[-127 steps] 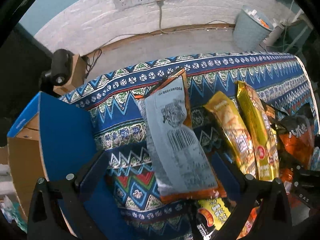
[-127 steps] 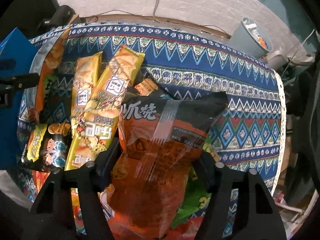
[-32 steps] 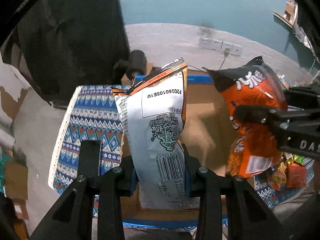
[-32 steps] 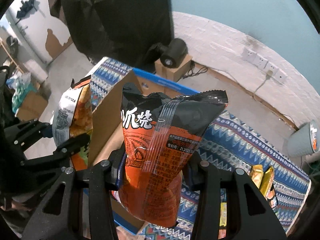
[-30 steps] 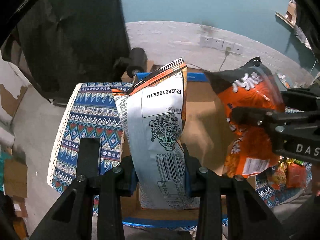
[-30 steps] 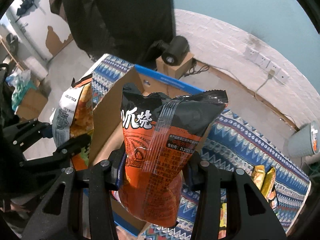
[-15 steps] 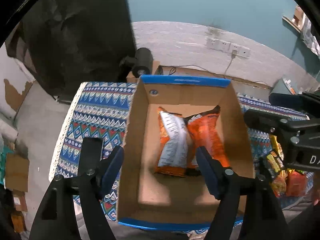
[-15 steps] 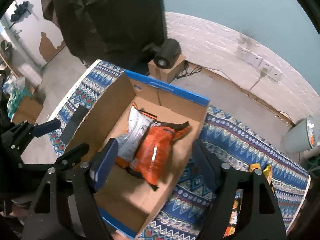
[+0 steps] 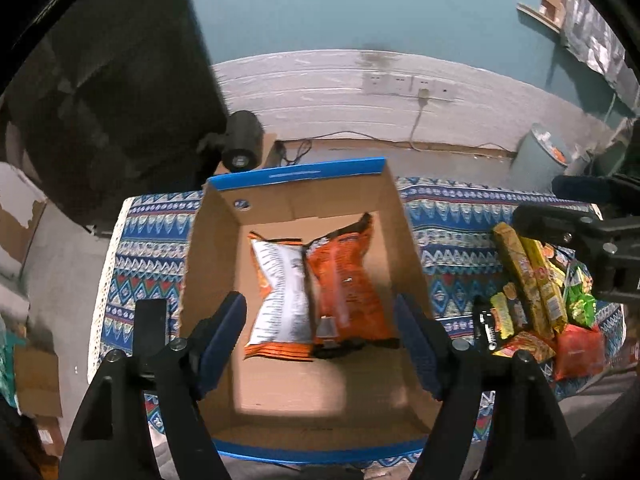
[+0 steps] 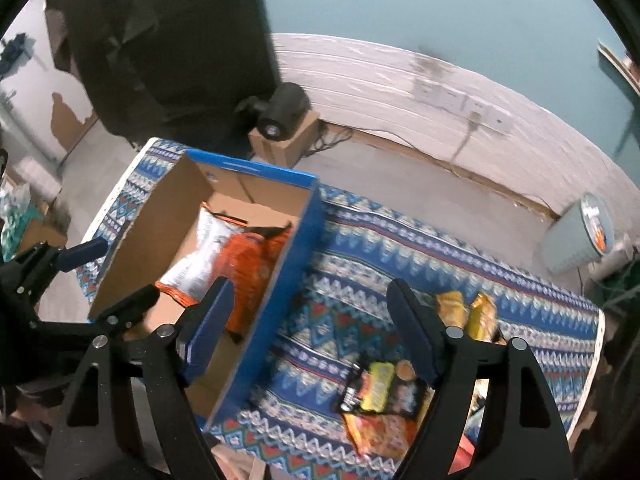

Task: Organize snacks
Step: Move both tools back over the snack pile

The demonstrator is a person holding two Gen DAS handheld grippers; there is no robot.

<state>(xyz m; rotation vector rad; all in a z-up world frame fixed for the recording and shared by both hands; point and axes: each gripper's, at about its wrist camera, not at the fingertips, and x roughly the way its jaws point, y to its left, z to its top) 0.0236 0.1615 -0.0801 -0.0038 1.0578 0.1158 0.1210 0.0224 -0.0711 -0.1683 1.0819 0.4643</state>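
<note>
A blue-sided cardboard box stands on the patterned tablecloth. Inside lie a white-backed snack bag and an orange snack bag, side by side. My left gripper is open and empty above the box. My right gripper is open and empty, over the box's right wall and the cloth. Both bags show in the right wrist view too: the white one and the orange one. Loose snacks lie in a pile on the right.
A black-and-yellow packet and two yellow packets lie on the cloth right of the box. A grey bin and a black lamp on a small carton stand beyond the table. The right gripper shows in the left wrist view.
Both grippers opened and dropped their bags into the box. The right gripper has since swung right, from over the box toward the cloth and loose snacks.
</note>
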